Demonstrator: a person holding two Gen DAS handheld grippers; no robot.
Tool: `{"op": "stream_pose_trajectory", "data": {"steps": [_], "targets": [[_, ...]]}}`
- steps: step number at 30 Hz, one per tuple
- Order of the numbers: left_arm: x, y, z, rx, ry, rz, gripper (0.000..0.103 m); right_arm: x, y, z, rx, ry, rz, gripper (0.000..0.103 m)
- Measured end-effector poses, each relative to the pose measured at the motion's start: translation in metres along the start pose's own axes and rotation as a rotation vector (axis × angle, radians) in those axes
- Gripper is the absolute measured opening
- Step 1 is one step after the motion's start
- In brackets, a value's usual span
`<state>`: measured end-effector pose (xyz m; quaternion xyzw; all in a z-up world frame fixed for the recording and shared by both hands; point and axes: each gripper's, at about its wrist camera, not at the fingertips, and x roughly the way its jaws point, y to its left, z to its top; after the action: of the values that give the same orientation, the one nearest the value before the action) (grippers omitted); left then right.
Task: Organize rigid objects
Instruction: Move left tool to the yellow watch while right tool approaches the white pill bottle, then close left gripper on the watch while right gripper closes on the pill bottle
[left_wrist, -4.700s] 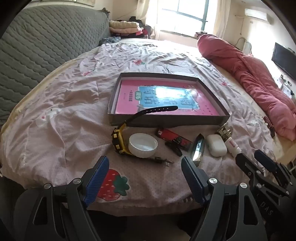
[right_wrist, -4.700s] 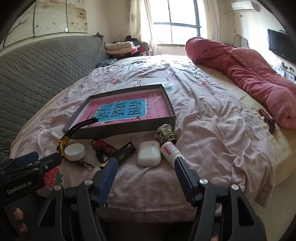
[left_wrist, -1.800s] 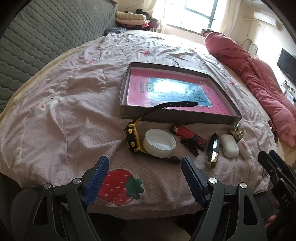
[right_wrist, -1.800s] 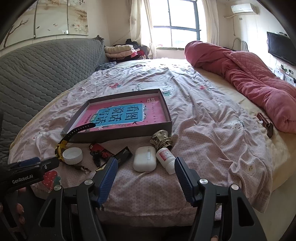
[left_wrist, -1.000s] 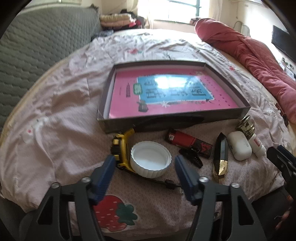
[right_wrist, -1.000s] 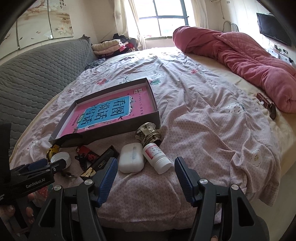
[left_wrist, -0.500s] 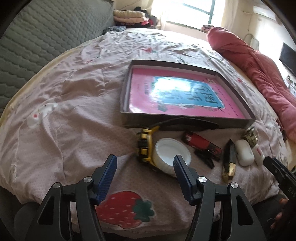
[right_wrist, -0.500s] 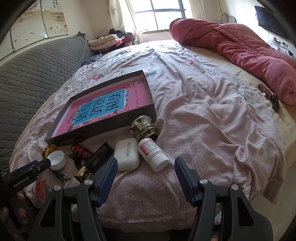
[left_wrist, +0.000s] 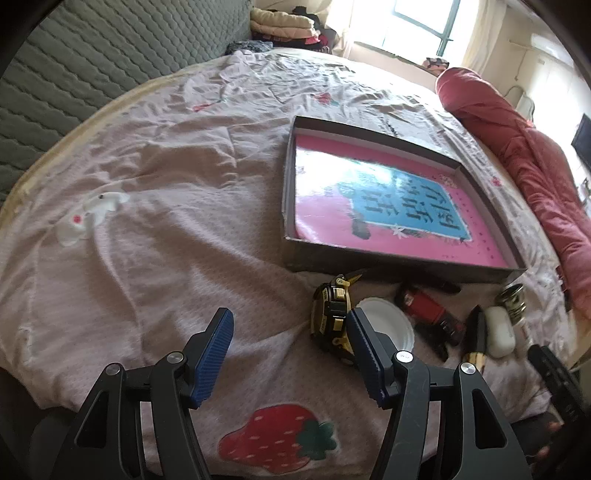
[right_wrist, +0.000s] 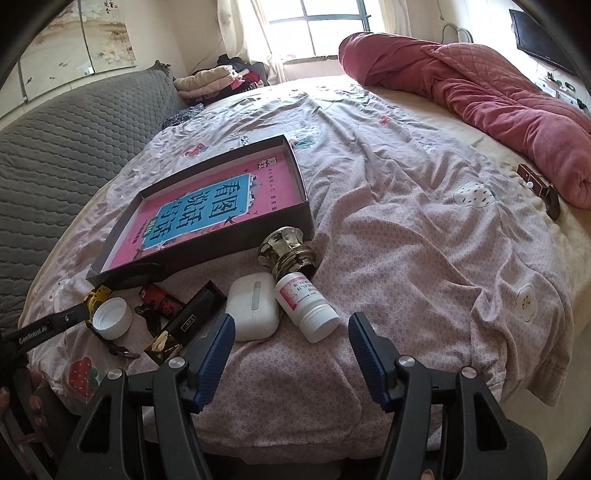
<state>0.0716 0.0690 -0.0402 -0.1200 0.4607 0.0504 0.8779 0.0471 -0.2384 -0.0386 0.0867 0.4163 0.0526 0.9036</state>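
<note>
Both grippers are of the same make. The left gripper has a black plastic frame with triangular cut-outs, round silver screws at the joints, and two fingers covered with ribbed blue pads. The right gripper looks identical. White lettering is printed on the left gripper's black side.

We see a rolled red quilt at upper right, folded clothes and a window at the top.
</note>
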Motion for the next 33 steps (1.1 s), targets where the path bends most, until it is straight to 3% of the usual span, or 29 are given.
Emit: {"op": "stream_pose_trajectory", "data": {"steps": [11,15,22,26,33], "targets": [[0.021,-0.007,0.0,0.014,0.08,-0.013,0.062,0.014,-0.007,0.001,0.014,0.053,-0.019,0.063],[0.026,-0.005,0.005,0.007,0.078,-0.03,0.054,0.02,-0.006,0.004,-0.005,0.07,-0.024,0.063],[0.031,-0.003,0.012,-0.008,0.081,-0.102,0.031,0.03,0.002,0.009,-0.075,0.074,-0.029,0.063],[0.035,0.0,0.017,-0.039,0.099,-0.154,0.029,0.035,0.006,0.013,-0.112,0.063,-0.035,0.063],[0.038,0.005,0.022,-0.076,0.118,-0.199,0.024,0.033,-0.01,0.016,-0.053,0.073,-0.004,0.057]]}}
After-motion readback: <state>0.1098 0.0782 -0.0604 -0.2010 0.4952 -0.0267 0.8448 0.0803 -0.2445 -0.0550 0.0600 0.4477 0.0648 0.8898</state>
